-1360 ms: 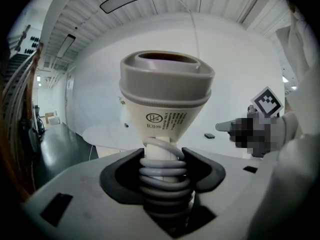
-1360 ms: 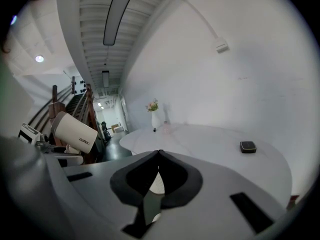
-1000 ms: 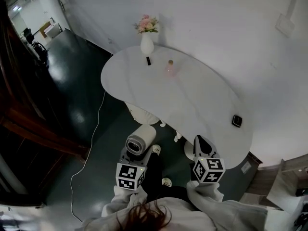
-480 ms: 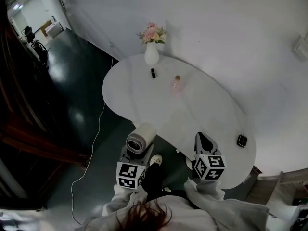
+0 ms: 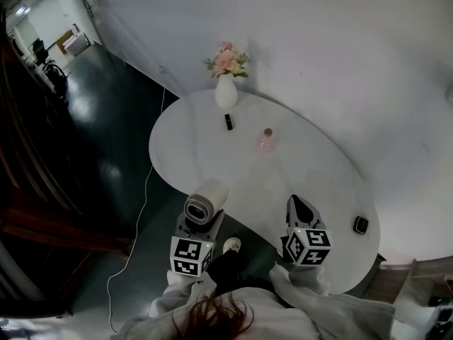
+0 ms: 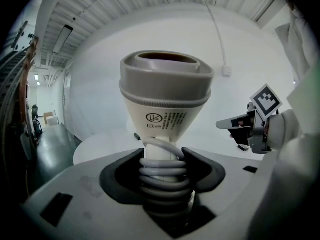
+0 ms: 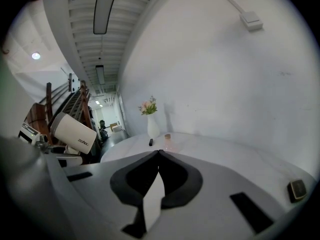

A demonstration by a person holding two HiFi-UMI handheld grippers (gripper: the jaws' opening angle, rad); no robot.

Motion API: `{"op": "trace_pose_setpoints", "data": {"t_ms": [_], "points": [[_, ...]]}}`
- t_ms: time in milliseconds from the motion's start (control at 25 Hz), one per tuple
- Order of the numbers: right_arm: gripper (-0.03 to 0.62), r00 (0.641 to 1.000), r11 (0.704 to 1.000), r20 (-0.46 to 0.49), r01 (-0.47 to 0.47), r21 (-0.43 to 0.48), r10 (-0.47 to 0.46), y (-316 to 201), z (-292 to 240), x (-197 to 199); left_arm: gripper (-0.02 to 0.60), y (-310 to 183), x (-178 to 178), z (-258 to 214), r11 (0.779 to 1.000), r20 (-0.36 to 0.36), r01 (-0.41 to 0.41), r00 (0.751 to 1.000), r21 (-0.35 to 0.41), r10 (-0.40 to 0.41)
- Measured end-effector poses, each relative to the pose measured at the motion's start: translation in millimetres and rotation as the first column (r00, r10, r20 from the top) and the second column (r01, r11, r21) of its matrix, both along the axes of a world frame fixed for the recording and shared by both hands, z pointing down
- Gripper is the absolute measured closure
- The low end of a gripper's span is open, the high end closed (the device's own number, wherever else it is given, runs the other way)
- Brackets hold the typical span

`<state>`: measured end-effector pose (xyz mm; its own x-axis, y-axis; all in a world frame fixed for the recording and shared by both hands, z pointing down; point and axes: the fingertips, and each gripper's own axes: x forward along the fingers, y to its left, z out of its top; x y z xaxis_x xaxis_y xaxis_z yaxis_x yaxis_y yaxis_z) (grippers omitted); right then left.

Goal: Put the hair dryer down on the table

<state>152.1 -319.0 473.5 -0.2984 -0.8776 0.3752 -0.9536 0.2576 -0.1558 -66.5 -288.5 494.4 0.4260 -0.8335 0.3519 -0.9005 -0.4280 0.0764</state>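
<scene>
The hair dryer [image 5: 206, 202], cream with a grey nozzle, stands upright in my left gripper [image 5: 199, 222] over the near edge of the white oval table [image 5: 198, 147]. In the left gripper view the hair dryer [image 6: 165, 99] fills the middle. Its cord-wrapped handle is clamped between the jaws of my left gripper [image 6: 162, 167]. My right gripper [image 5: 298, 205] hovers over the table's near right part. In its own view my right gripper [image 7: 159, 152] is shut and holds nothing. The hair dryer [image 7: 75, 133] shows at that view's left.
A white vase of pink flowers [image 5: 226, 89] stands at the table's far edge. Near it lie a small black item [image 5: 228, 121] and a pink bottle [image 5: 267, 140]. A small black square object [image 5: 361, 224] lies at the right end. A white cable [image 5: 141, 197] trails over the dark floor.
Both grippers have come forward to the table. The hair dryer, earlier over the floor short of the table, now overlaps its near edge. The grip is unchanged.
</scene>
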Motion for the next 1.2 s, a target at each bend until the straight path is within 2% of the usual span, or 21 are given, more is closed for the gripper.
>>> {"op": "trace_pose_setpoints", "data": {"t_ms": [520,800,1200], "points": [[0.545,1.0,1.0,-0.009,-0.023,-0.009,0.023,-55,7,-20,0.345,-61,-21,13,0.999,-0.008,-0.023,1.0,-0.021,0.023],[0.545,0.998,0.998,-0.016,-0.064,-0.021,0.064,-78,14,-20,0.345,-93,-26,22,0.999,-0.014,-0.037,0.999,-0.036,0.037],[0.545,0.996,0.995,-0.038,-0.083,-0.054,0.081,-99,29,-29,0.345,-133,-36,49,0.995,-0.026,-0.022,0.999,-0.099,0.019]]}}
